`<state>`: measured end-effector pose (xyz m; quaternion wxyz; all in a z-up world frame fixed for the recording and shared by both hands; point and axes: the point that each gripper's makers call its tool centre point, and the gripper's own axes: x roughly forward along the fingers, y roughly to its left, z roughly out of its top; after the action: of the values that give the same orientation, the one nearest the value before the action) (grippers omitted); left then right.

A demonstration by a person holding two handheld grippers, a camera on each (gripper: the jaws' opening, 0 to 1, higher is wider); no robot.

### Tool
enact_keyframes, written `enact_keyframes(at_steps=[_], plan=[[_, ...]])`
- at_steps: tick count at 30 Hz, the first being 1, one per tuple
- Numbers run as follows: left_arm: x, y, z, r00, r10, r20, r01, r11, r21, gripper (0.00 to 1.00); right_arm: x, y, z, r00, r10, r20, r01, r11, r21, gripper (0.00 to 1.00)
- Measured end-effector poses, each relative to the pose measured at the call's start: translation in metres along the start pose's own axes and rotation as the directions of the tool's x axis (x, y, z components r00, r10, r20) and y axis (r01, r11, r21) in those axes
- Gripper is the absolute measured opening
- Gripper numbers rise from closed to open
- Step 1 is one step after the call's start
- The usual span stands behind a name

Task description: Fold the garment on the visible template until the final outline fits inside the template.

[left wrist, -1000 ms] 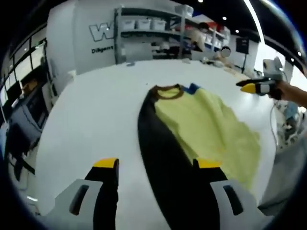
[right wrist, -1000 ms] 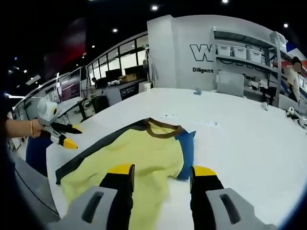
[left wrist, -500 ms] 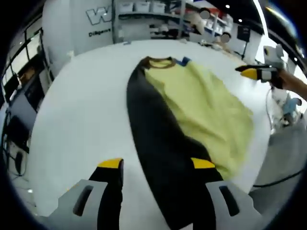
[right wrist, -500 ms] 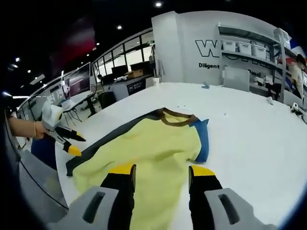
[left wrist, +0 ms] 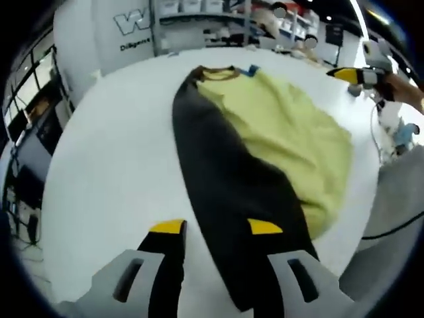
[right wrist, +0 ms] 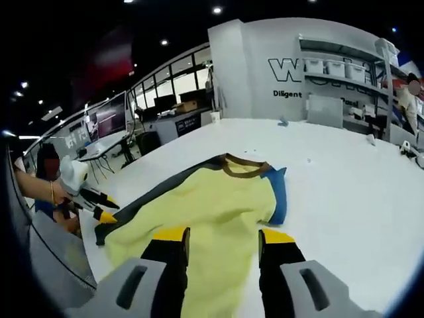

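Note:
A yellow shirt (left wrist: 285, 132) lies flat on the white table (left wrist: 112, 146), with a brown collar (left wrist: 215, 71) at the far end, a long black sleeve (left wrist: 225, 179) and a blue sleeve (left wrist: 250, 69). My left gripper (left wrist: 216, 228) hangs open just above the near end of the black sleeve. The right gripper (left wrist: 358, 75), held by a hand, hovers past the shirt's far right side. In the right gripper view my right gripper (right wrist: 224, 235) is open over the yellow shirt (right wrist: 212, 205), blue sleeve (right wrist: 278, 195) to its right. The left gripper (right wrist: 99, 211) sits by the black sleeve (right wrist: 159, 192).
The table edge (left wrist: 361, 218) runs close to the shirt's hem, with a cable (left wrist: 391, 228) hanging beyond it. Shelves with bins (right wrist: 344, 69) and a lettered wall stand at the back. Desks with monitors (right wrist: 109, 119) lie off to the left. Bare tabletop (right wrist: 344, 185) spreads right of the shirt.
My left gripper has come lower and closer over the black sleeve, and its jaws have narrowed somewhat. The right gripper has barely shifted and stays open.

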<state>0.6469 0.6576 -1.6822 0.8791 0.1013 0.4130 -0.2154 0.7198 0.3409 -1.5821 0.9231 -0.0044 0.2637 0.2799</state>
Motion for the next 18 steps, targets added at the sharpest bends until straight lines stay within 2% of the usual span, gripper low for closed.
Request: enact_keyframes(at_steps=[6,11,14,18], plan=[[0.001,-0.001,-0.001,1.0,0.009,0.021,-0.008,1.0,-0.005,0.27,-0.001,0.004,-0.012,0.999,-0.007,-0.042,0.006,1.0,-0.028,0.38],[0.0,-0.009,0.001,1.0,0.004,0.027,-0.004,1.0,0.0,0.17,-0.004,0.006,-0.024,0.998,-0.01,-0.064,0.008,1.0,-0.019,0.38],[0.0,-0.015,0.002,0.999,0.002,0.034,-0.002,1.0,-0.007,0.01,-0.006,0.007,-0.028,0.997,-0.012,-0.07,0.011,1.0,-0.013,0.38],[-0.002,-0.013,0.002,1.0,-0.002,0.012,0.002,1.0,-0.007,0.0,-0.009,0.008,-0.031,0.997,-0.015,-0.073,0.014,1.0,-0.011,0.38]])
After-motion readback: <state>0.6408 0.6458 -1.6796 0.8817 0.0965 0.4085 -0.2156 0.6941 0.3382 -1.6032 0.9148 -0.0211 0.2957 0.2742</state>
